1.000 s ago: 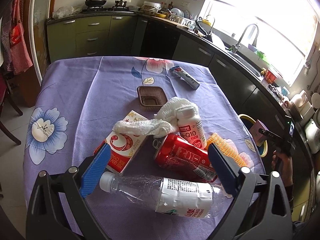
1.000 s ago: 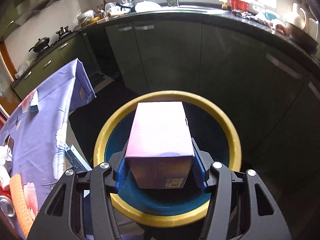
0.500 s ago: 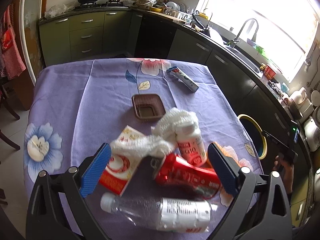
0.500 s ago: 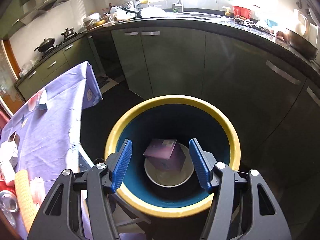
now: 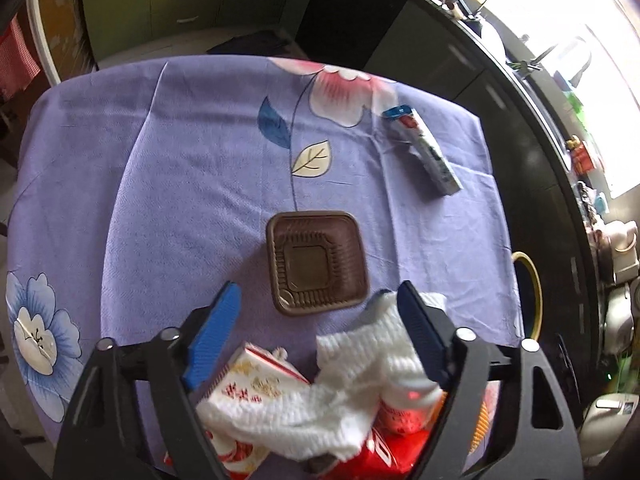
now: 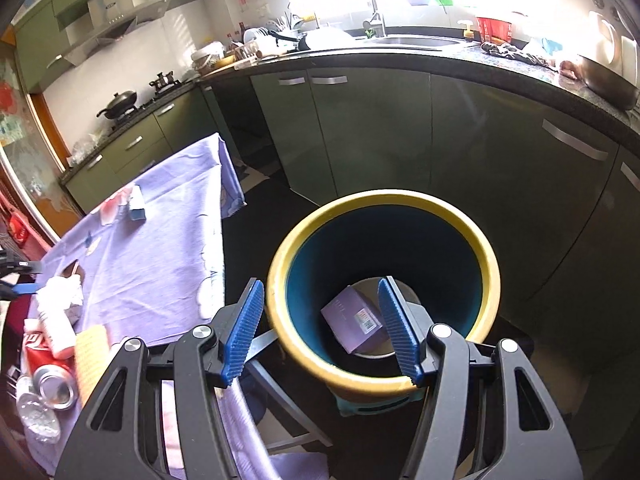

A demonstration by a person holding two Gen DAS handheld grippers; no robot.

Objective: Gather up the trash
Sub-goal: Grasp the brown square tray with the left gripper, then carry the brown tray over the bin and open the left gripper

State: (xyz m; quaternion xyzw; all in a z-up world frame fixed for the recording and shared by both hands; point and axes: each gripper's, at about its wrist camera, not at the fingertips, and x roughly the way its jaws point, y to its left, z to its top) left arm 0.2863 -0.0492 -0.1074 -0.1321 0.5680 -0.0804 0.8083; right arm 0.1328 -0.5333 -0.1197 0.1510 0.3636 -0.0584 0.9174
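My left gripper is open and empty above the purple tablecloth, just short of a brown plastic tray. Beneath it lie a crumpled white paper towel, a red-and-white carton and a red can. A toothpaste box lies at the far right. My right gripper is open and empty over a yellow-rimmed blue bin; a purple box lies inside it.
The bin also shows past the table's right edge in the left wrist view. Dark kitchen cabinets stand behind the bin. In the right wrist view the table is left of the bin, with a red can and a white bottle.
My right gripper opened and let the purple box fall into the bin, then drew back. My left gripper moved forward over the trash pile toward the brown tray.
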